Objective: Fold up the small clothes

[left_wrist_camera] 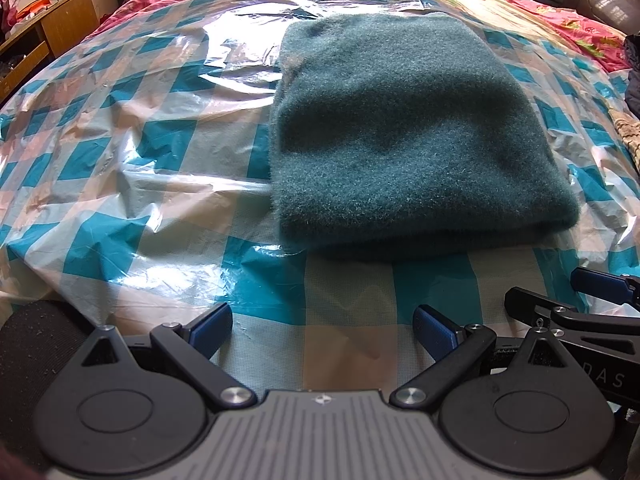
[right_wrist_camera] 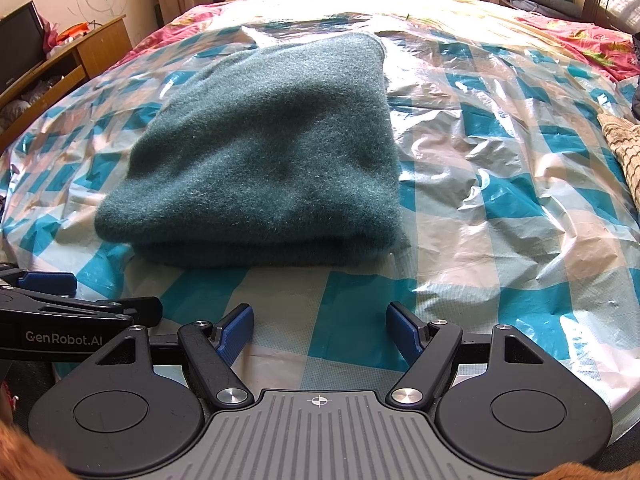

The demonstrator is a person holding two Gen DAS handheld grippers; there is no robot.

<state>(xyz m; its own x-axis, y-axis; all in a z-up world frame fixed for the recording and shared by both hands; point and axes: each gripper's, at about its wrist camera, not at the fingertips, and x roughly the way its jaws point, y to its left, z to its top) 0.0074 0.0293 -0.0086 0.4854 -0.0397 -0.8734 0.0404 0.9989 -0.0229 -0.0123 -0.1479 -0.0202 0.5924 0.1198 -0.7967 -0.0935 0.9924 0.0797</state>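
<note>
A fuzzy dark green garment (left_wrist_camera: 404, 136) lies folded into a thick rectangle on the blue-and-white checked plastic sheet (left_wrist_camera: 140, 152) that covers the bed. In the right wrist view the same green garment (right_wrist_camera: 272, 152) sits ahead and to the left. My left gripper (left_wrist_camera: 322, 330) is open near the bed's front edge, short of the garment, with nothing between its blue pads. My right gripper (right_wrist_camera: 320, 330) is open too, a little short of the fold's near edge. Each gripper shows at the side of the other's view: the right gripper (left_wrist_camera: 592, 300) and the left gripper (right_wrist_camera: 60, 300).
A wooden desk (right_wrist_camera: 76, 64) with clutter and a dark monitor (right_wrist_camera: 20, 44) stands at the left. Pink floral bedding (right_wrist_camera: 592, 44) lies at the far right, a beige patterned cloth (right_wrist_camera: 624, 144) at the right edge. Checked plastic sheet (right_wrist_camera: 500, 200) lies crinkled right of the garment.
</note>
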